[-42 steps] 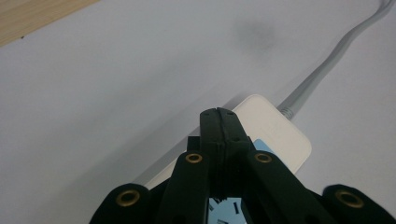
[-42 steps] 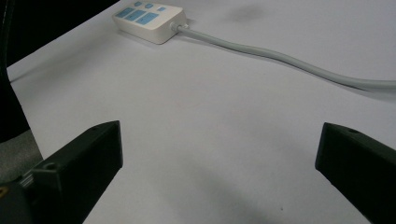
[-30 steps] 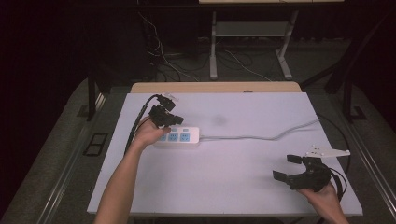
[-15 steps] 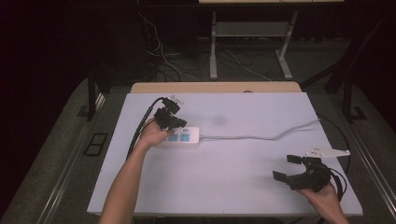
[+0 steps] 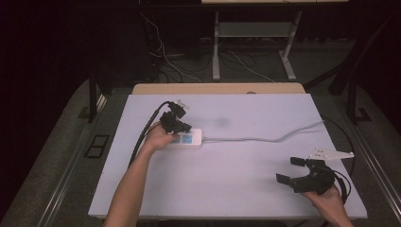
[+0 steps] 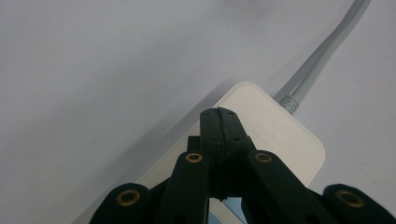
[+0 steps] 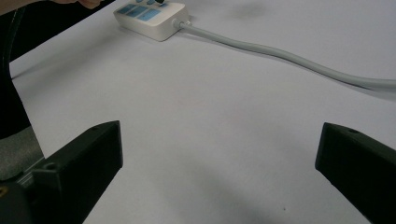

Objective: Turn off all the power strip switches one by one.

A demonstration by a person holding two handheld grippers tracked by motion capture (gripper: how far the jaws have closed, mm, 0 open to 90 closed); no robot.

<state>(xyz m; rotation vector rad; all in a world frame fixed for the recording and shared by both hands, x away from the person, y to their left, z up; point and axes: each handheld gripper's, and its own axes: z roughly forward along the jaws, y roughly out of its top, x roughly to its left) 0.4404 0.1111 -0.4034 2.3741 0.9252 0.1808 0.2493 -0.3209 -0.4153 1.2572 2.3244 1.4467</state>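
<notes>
At the left of centre in the high view, the left gripper (image 5: 182, 127) has its jaws pressed together with nothing between them, the closed tip down on the top of the white power strip (image 5: 191, 139), seemingly to press one of its switches. To do this well, I would say the tip should come straight down onto one blue panel (image 7: 140, 11) only, pressing gently so the light body does not skid or tip on the bench (image 5: 236, 189). In the left gripper view the power strip (image 6: 275, 135) is a pale, rounded-cornered block, its grey cable (image 6: 322, 51) leaving toward the upper right. In the high view that cable (image 5: 265, 138) snakes rightward across the bench to its far edge. At the lower right of the frame, the right gripper (image 5: 291, 171) rests low with its jaws wide apart, holding nothing, well away from the strip.
</notes>
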